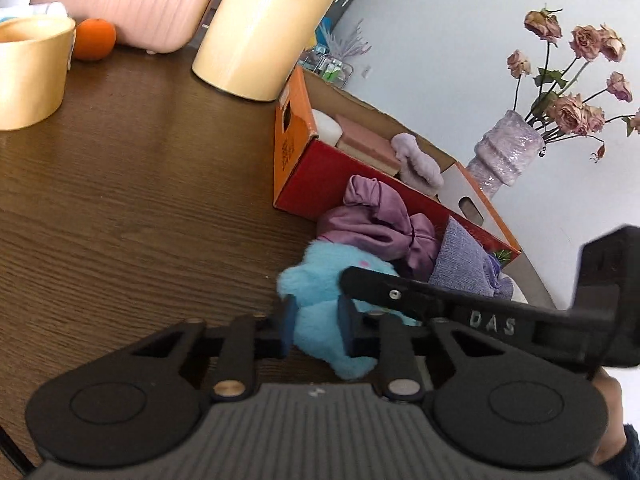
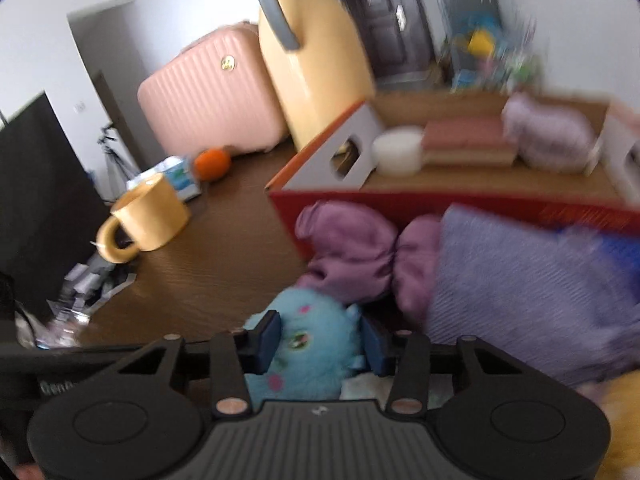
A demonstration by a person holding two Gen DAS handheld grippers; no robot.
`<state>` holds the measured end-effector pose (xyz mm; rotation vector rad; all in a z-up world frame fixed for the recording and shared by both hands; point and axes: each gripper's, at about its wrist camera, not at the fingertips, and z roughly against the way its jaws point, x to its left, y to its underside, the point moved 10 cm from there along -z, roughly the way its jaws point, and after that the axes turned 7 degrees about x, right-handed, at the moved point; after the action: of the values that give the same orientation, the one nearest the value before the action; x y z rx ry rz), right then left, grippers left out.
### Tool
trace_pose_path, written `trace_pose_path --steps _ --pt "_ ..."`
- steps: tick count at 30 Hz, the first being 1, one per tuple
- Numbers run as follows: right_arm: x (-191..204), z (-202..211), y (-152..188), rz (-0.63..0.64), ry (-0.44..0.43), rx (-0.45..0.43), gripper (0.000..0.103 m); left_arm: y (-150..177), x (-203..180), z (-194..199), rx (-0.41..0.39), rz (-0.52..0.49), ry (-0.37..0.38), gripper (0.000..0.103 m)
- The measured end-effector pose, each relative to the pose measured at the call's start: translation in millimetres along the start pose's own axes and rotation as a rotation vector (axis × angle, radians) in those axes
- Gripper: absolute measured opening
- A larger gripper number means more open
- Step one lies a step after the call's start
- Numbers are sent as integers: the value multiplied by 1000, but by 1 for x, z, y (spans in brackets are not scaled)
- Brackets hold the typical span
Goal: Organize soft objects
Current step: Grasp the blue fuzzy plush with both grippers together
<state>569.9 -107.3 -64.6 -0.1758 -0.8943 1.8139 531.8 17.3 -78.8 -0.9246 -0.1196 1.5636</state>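
Where the table (image 1: 120, 200) meets the cardboard box (image 1: 292, 148), one fluffy blue plush toy (image 1: 316, 292) lies, both grippers pinching it: left gripper (image 1: 316, 324) and right gripper (image 2: 320, 340); beside it one satin purple bundle (image 2: 348, 252); only the left view shows the vase (image 1: 504, 152); the blurred right view seemingly shows three soft things boxed.
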Motion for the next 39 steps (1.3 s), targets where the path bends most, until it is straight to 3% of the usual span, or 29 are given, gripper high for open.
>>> trace_pose_path --steps 3,6,11,16,20,22,24,27,28,31,36,39 --pt "1 -11 2 -74 -112 41 35 -3 7 6 -23 -7 -29 11" --pt "18 -7 3 -44 -146 37 32 6 6 21 -10 8 13 7" --pt "46 25 24 13 -113 -27 28 44 -15 66 -66 -35 17 8" --pt "64 85 75 2 -124 -91 28 77 -34 95 -93 -81 39 10" --pt "60 113 126 -33 -179 -16 29 98 -55 81 -33 -112 82 16" --pt "52 123 146 -51 -197 15 34 108 -66 68 6 -124 108 27" --pt "38 130 150 -90 -158 -20 36 117 -72 57 23 -149 79 27" --pt "21 144 148 -45 36 -126 37 120 -67 51 24 -121 43 26" --pt "22 153 149 -16 58 -152 43 120 -66 52 24 -104 49 26" --pt "33 173 160 15 -3 -180 66 123 -62 54 23 -86 48 25" --pt "52 162 186 154 60 -125 58 137 -74 69 27 -123 58 23" --pt "44 158 191 148 133 -113 59 158 -92 77 58 -159 90 23"
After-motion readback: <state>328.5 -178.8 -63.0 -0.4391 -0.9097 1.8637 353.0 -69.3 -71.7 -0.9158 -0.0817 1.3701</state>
